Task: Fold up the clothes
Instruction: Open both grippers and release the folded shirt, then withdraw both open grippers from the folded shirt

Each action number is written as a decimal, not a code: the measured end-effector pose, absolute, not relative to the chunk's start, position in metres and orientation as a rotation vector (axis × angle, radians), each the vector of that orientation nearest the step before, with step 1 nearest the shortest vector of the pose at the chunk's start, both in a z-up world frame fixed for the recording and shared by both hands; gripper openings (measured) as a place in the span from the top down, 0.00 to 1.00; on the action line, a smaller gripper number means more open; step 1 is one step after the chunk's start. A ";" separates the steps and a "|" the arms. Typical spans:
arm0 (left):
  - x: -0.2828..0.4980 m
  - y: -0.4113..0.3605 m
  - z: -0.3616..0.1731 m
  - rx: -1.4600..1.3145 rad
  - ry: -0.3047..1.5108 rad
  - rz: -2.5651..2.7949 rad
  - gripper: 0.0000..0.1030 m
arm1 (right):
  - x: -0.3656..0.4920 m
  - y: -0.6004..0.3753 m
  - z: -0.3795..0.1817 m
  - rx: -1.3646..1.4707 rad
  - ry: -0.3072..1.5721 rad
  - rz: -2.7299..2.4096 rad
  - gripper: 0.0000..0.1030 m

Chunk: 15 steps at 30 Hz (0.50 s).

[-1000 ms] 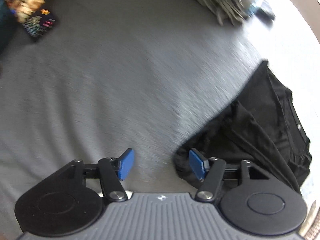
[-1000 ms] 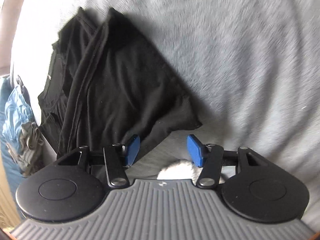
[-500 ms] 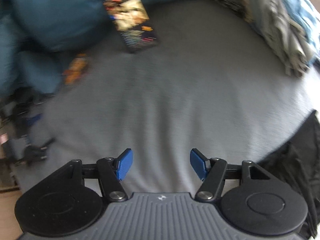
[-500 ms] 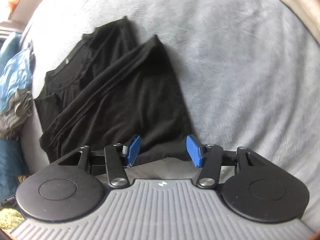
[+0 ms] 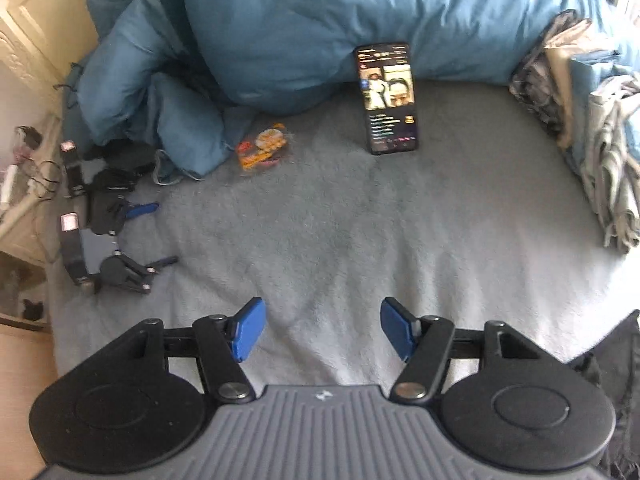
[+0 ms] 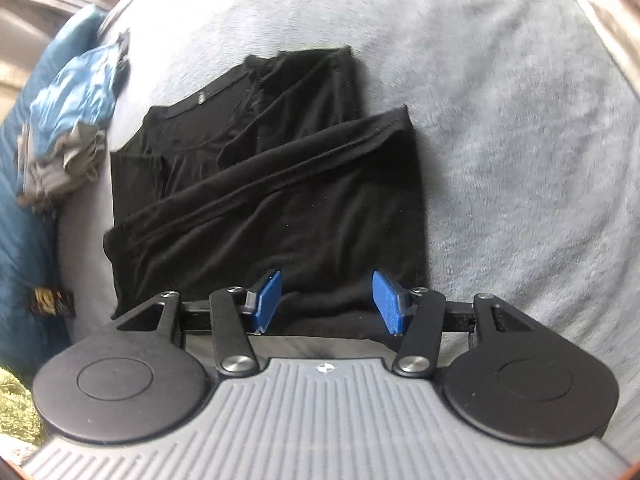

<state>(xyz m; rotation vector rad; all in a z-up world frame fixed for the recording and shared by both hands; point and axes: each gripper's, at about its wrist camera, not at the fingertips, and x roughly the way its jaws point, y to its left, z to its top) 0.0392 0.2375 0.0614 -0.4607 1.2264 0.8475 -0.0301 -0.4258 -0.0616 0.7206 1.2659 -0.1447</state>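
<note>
On the bed, which is covered by a grey fleece blanket [image 5: 340,240], a black garment [image 6: 272,200] lies folded into a rough rectangle with some long creases across it. The right gripper [image 6: 327,300] hangs just above the near edge of this garment; its blue pads are apart and nothing is pressed between them, so it is open and empty. The left gripper [image 5: 322,328] is also open, with only bare blanket seen between its pads, and it holds nothing. In the left wrist view only a dark corner of the garment shows at the right edge. Farther on the bed a smartphone [image 5: 387,98] with a lit screen leans against a blue duvet [image 5: 300,20]. Beside it, to the left, lies a small orange snack packet [image 5: 262,148]. Two spare grippers [image 5: 108,240] rest at the left edge of the bed. On the right a crumpled heap of grey and blue clothes [image 5: 600,152] waits.
</note>
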 end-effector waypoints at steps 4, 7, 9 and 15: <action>0.040 0.239 0.050 -0.425 1.232 0.740 0.37 | -0.027 -0.413 -0.053 0.615 1.209 -0.138 0.51; 0.044 0.238 0.040 -0.376 1.215 0.620 0.37 | -0.028 -0.397 -0.054 0.551 1.159 -0.128 0.51; 0.048 0.235 0.031 -0.338 1.199 0.542 0.37 | -0.029 -0.383 -0.057 0.502 1.127 -0.109 0.52; 0.048 0.231 0.009 -0.304 1.114 0.330 0.37 | -0.033 -0.338 -0.055 0.379 0.991 -0.068 0.52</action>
